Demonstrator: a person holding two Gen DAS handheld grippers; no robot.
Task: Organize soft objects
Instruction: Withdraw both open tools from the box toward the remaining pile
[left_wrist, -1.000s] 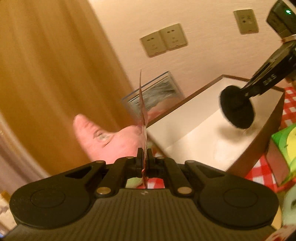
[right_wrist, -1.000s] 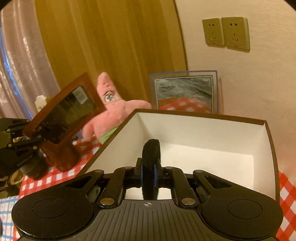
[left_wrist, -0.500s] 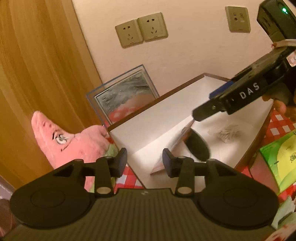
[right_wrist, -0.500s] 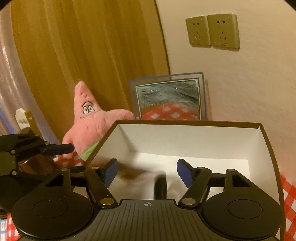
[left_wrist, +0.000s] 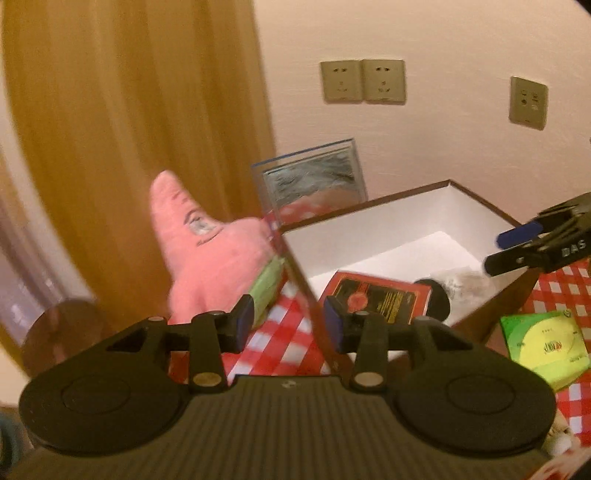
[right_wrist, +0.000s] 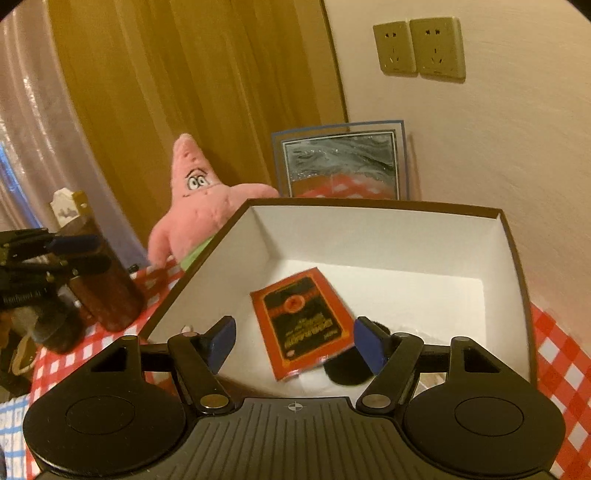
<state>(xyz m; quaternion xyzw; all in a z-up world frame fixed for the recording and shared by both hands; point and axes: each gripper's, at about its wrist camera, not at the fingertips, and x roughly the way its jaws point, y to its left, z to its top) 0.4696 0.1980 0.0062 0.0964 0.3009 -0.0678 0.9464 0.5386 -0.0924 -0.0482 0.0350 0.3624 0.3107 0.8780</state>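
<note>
A brown box with a white inside (left_wrist: 402, 194) (right_wrist: 369, 205) stands on the red checked cloth. On its floor lie a red and black sachet (left_wrist: 380, 297) (right_wrist: 303, 321), a black round puff (left_wrist: 437, 301) (right_wrist: 347, 369) and a pale fluffy wad (left_wrist: 461, 284). My left gripper (left_wrist: 289, 323) is open and empty, just outside the box's left corner. Over the box's near wall my right gripper (right_wrist: 295, 341) is open with nothing between its pads; the sachet and puff lie below it. A pink starfish plush (left_wrist: 207, 251) (right_wrist: 199, 206) leans beside the box's left side.
A framed picture (left_wrist: 314, 181) (right_wrist: 343, 162) leans on the wall behind the box. A brown jar (right_wrist: 107, 295) stands left of the box near the left gripper (right_wrist: 48, 251). A green packet (left_wrist: 543, 347) lies right of the box, below the right gripper (left_wrist: 535, 247). A curtain hangs at the left.
Both grippers have opened. The sachet left my left gripper and the black puff left my right one; both now lie in the box. The left gripper has drawn back from the box.
</note>
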